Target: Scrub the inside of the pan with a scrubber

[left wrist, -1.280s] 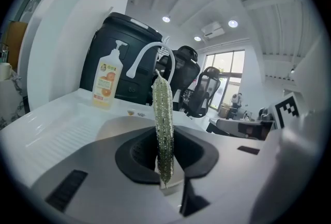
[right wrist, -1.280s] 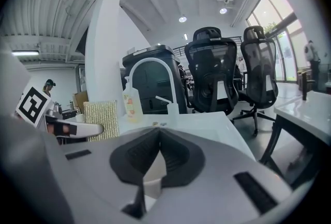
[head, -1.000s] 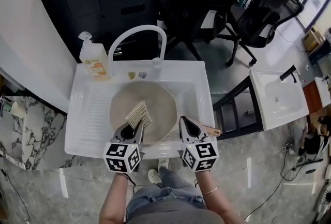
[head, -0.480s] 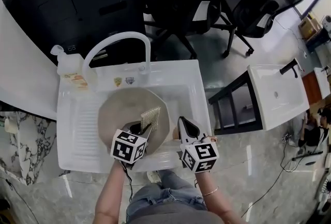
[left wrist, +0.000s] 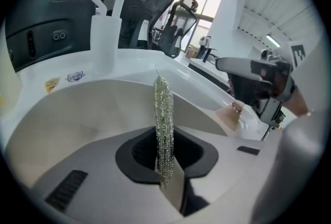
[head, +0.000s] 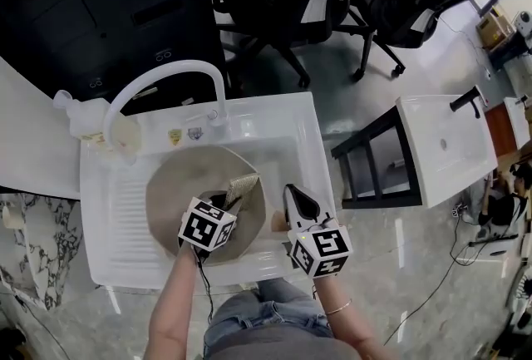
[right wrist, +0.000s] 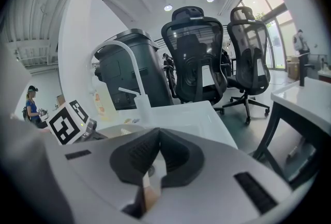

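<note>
A beige pan (head: 179, 196) lies in the white sink (head: 125, 263). My left gripper (head: 226, 202) is over the pan's right half, shut on a silvery mesh scrubber (head: 242, 185). In the left gripper view the scrubber (left wrist: 164, 119) stands edge-on between the jaws above the pan's inside (left wrist: 72, 119). My right gripper (head: 291, 194) is at the pan's right rim, shut on the tan pan handle (head: 278, 222). That handle (right wrist: 148, 194) shows between the closed jaws of the right gripper (right wrist: 155, 158). The handle's end is hidden.
A curved white faucet (head: 166, 74) and a soap bottle (head: 87, 119) stand at the sink's back. A black bin (head: 91, 9) is behind it. Office chairs (head: 416, 1) and a second white basin (head: 445, 146) are to the right.
The left gripper has carried the scrubber from the pan's middle toward its right side. The right gripper has stayed on the handle. The head view has shifted, so the sink sits further left.
</note>
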Motion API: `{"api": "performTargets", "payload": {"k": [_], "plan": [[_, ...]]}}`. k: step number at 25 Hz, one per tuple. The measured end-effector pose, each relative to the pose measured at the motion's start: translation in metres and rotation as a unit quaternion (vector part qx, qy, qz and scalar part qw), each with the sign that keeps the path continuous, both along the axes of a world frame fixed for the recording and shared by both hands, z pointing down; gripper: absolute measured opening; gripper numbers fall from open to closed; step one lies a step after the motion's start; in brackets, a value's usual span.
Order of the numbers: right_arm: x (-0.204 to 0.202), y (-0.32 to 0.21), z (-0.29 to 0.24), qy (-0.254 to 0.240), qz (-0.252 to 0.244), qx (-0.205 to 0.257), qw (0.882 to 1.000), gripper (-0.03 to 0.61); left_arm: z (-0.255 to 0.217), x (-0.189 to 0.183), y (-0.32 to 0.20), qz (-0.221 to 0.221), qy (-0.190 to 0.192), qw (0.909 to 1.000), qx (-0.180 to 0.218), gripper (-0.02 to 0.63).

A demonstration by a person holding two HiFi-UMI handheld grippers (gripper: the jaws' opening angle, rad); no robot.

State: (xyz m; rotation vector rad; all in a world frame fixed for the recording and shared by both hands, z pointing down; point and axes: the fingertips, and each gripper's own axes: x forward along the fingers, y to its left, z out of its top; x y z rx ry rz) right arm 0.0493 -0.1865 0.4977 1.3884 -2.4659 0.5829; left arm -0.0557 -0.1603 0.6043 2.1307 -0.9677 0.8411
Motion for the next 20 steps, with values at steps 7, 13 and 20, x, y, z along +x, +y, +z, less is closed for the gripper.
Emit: {"api": "performTargets", "payload": {"k": [7,13,20], "plan": [[-0.006,-0.007,0.007,0.000,-0.009,-0.010,1.000,0.011,0.013,-0.019,-0.025,-0.046,-0.025,0.9986,0.000,0.067],[-0.013,-0.011,0.009,0.000,-0.020,-0.013,1.000,0.011,0.020,-0.047,-0.048,-0.124,-0.040,0.9915,-0.002,0.069],[-0.018,-0.012,0.004,0.000,-0.029,-0.009,1.000,0.011,0.021,-0.088,-0.063,-0.208,-0.063,0.9760,0.005,0.071]]}}
